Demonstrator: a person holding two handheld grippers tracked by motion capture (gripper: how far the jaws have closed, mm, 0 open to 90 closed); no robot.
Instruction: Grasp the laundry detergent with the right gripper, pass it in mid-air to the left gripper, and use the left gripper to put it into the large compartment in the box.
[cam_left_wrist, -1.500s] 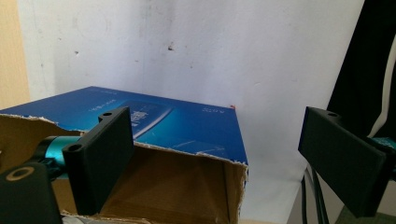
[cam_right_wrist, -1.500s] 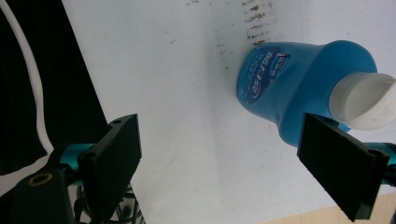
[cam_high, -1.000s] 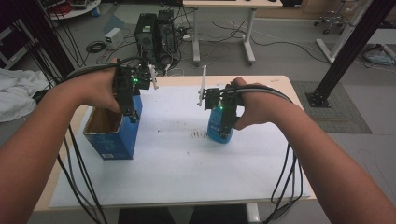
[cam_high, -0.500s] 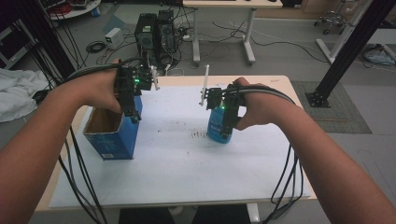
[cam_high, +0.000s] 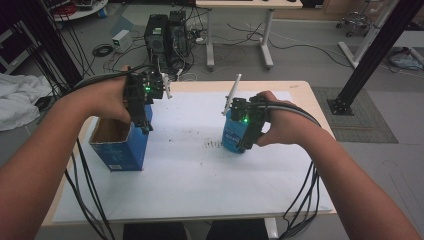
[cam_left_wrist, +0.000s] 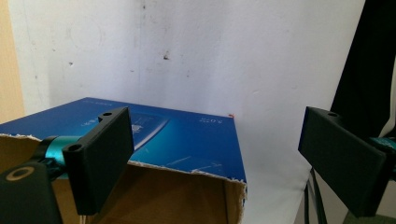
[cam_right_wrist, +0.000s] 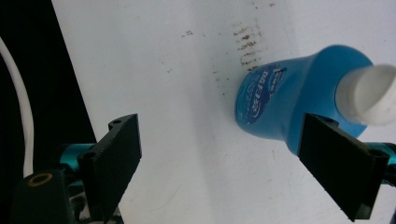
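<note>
Blue bottle (cam_right_wrist: 285, 105) (white cap), upright, torn-rimmed blue box (cam_high: 120, 145)

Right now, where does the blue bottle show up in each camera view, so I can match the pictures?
High view: the bottle stands right of centre on the white sheet, partly behind the right tongs.
Left gripper view: not in it; the open blue box is there instead.
Right gripper view: the bottle is at upper right, its white cap toward the camera.
Shared landmark: the dark smudges on the sheet beside the bottle.
</note>
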